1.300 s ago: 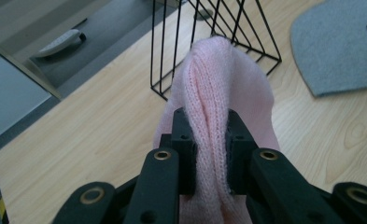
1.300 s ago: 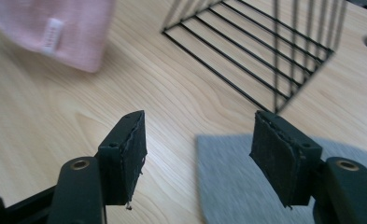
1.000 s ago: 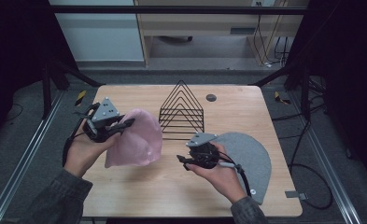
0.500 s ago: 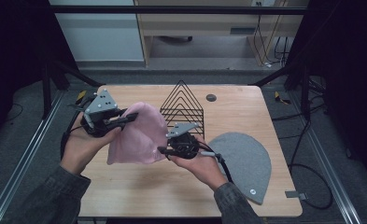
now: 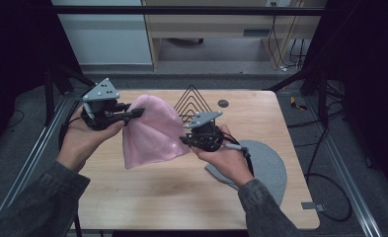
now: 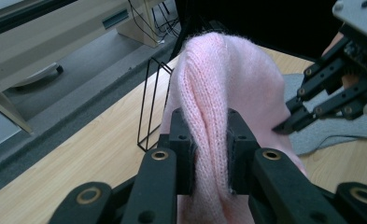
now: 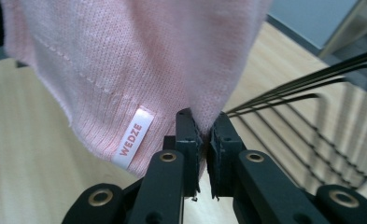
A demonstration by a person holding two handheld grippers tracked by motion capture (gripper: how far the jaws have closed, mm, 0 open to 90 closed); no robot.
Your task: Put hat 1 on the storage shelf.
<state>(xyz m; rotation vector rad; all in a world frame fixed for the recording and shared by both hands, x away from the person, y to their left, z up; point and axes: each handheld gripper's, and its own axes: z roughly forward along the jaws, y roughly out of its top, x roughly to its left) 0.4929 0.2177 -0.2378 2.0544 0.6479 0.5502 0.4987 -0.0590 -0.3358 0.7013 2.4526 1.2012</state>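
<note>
Close by, right gripper [image 5: 187,140] fingers [image 7: 189,140] pinched tight on the pink hat's [image 5: 149,129] lower edge. Left gripper [image 5: 137,113] fingers [image 6: 181,140] squeezed on its top fold. Hat held up above the tabletop [image 5: 147,197]. Grey hat [image 5: 268,168] flat at right. Farther back, black wire rack [image 5: 194,101].

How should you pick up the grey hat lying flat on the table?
Probably by the grey hat's curved edge nearest the table's right side, coming down from above. It lies flat, so a jaw must slip under a thin edge, and that side is bare, while the person's right hand covers its left part.
</note>
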